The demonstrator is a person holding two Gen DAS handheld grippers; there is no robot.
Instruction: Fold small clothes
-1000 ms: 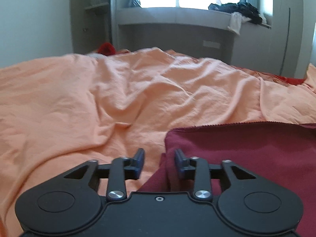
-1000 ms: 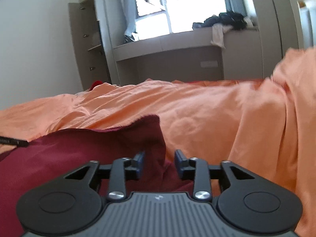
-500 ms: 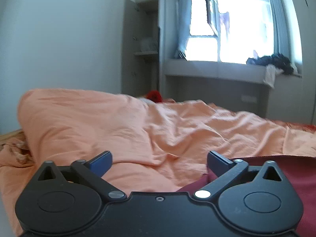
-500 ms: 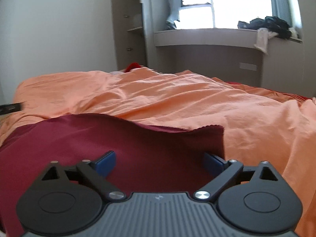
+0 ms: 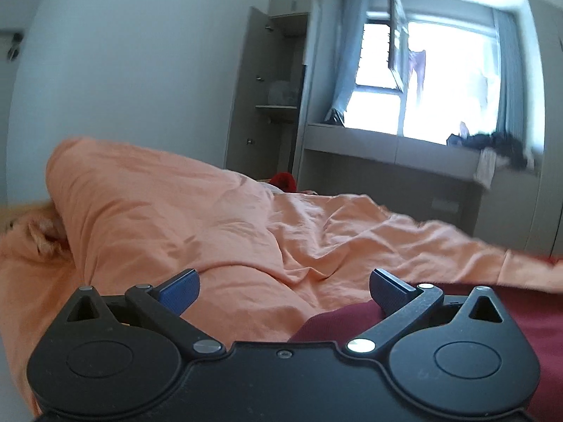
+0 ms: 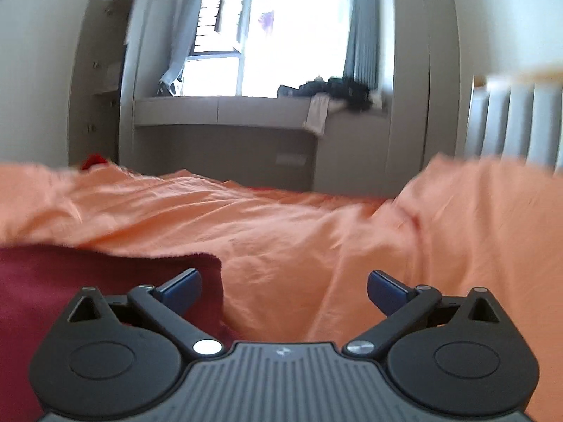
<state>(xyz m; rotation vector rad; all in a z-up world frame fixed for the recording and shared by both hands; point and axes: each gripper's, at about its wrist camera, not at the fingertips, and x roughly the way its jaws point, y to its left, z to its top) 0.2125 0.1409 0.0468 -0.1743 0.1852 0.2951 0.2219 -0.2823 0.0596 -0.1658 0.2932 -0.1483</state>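
Lying flat on an orange duvet [image 5: 218, 225] on the bed, a dark red garment [image 6: 70, 281] sits between the left tool [image 5: 284, 286], spread wide and empty, and the right tool [image 6: 284, 286], whose jaws are opening, pinching nothing

My dark red garment [image 5: 520, 320] lay plain on the plain orange bedcover [image 5: 218, 225]. My left gripper [image 5: 284, 290] and right gripper [image 6: 284, 290] were black with blue pads. Far off, dark clothes [image 6: 337, 89] sat on the grey ledge [image 6: 225, 109].
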